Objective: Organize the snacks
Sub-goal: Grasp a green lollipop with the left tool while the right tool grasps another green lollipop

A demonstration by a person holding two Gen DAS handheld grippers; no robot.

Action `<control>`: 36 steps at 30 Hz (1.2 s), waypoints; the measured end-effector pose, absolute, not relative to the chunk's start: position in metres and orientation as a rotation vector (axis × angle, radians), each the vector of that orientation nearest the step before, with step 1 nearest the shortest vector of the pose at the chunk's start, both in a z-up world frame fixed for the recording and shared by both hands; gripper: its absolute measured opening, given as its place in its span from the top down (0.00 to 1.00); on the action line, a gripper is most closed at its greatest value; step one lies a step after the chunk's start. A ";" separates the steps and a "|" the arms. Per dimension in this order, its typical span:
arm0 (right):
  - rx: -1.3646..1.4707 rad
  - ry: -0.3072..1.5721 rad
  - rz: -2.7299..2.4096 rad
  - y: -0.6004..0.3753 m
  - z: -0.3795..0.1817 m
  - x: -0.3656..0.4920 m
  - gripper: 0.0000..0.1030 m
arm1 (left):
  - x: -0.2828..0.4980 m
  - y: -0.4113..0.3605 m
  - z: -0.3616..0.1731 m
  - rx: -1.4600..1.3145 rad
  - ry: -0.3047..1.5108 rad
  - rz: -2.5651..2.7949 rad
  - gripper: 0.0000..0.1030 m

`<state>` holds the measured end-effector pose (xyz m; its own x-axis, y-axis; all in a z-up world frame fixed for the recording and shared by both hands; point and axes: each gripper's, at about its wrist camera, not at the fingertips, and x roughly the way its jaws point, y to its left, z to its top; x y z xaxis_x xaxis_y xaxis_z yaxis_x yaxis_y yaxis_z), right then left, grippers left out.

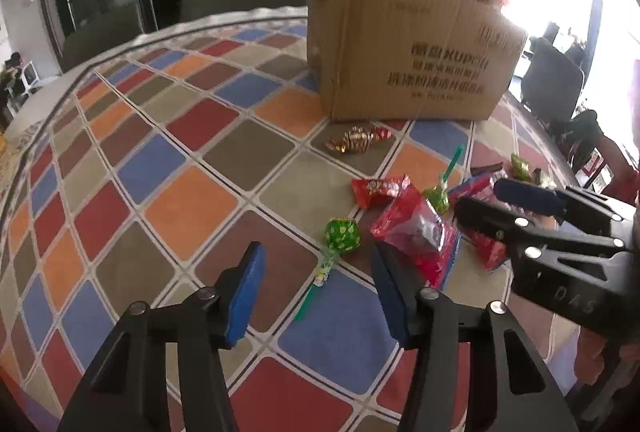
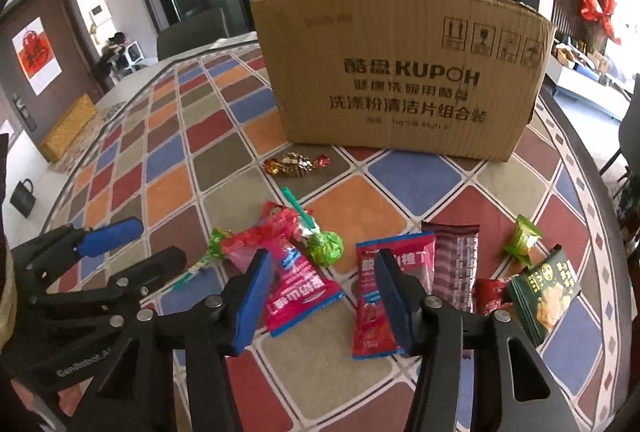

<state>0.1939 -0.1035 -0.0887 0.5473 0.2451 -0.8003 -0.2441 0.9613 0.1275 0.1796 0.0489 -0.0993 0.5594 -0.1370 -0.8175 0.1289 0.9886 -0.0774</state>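
right wrist view, left to right: the left gripper [image 2: 132,244] hangs with jaws apart over a green lollipop [image 2: 326,247], the right gripper [image 2: 320,296], jaws apart and empty, straddles red snack packets [image 2: 374,296], likely bound for the cardboard box [image 2: 404,72] behind

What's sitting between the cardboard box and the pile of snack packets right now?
One gold-and-red foil-wrapped candy lies on the chequered tablecloth between the brown cardboard box and the packets; the right wrist view shows it clearest.
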 end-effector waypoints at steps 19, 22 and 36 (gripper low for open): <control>-0.013 1.018 0.279 -0.099 -0.116 0.225 0.65 | 0.215 0.042 -0.127 -0.052 1.032 -0.208 0.61; 0.000 1.028 0.287 -0.098 -0.119 0.228 0.66 | 0.218 0.043 -0.129 -0.069 1.038 -0.210 0.65; 0.003 1.038 0.316 -0.090 -0.122 0.227 0.75 | 0.210 0.046 -0.119 -0.095 1.025 -0.195 0.75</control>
